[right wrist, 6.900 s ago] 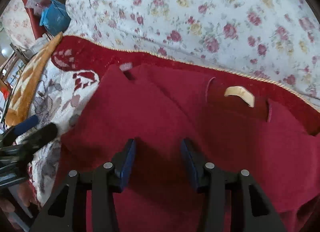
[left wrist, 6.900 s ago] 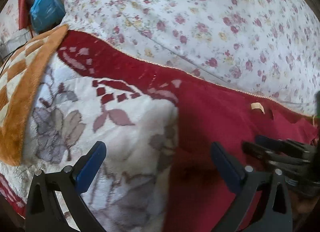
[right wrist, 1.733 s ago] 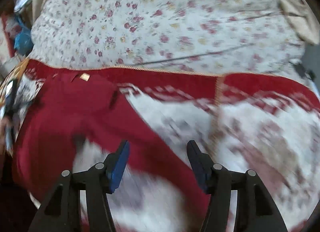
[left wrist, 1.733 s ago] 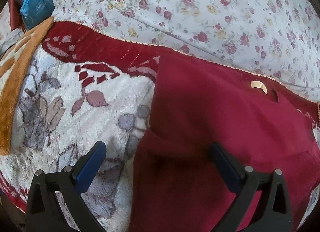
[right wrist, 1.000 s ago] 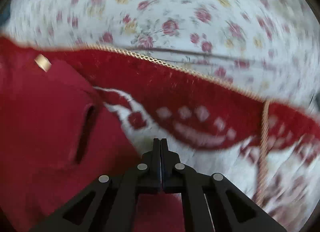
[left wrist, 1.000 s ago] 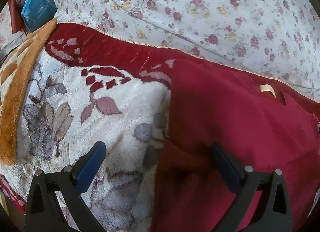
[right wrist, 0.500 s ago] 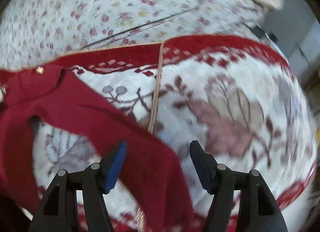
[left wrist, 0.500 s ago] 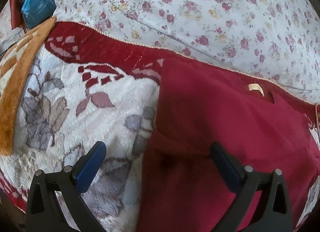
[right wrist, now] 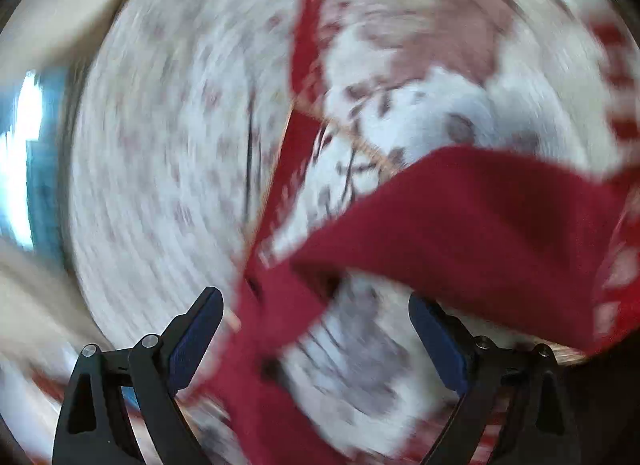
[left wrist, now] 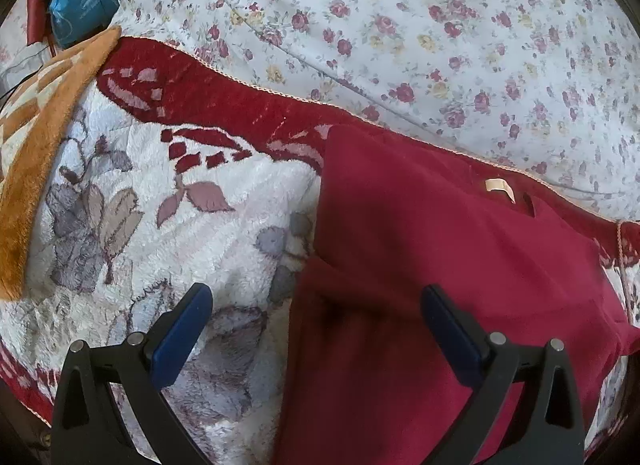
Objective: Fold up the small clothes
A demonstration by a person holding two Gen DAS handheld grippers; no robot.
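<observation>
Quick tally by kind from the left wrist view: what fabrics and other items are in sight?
Red garment: 1
Blankets: 2, the plush floral blanket and the orange blanket
Floral sheet: 1
Blue bag: 1
Total: 5

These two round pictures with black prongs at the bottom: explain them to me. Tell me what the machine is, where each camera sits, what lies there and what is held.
There is no robot. A person holds a two-finger gripper in each hand, and each carries a wide-angle camera looking forward along its fingers, hence the round, bent look.

The sharp picture comes from the left gripper. Its blue-padded fingers stand wide apart, holding nothing. Beyond them a dark red garment with a small neck label lies on a plush blanket with leaf patterns. Behind is a flowered sheet, at far left an orange blanket and a blue bag.

The blurred picture comes from the right gripper, caught in quick motion. It is open and empty too, with part of the red garment just ahead.
</observation>
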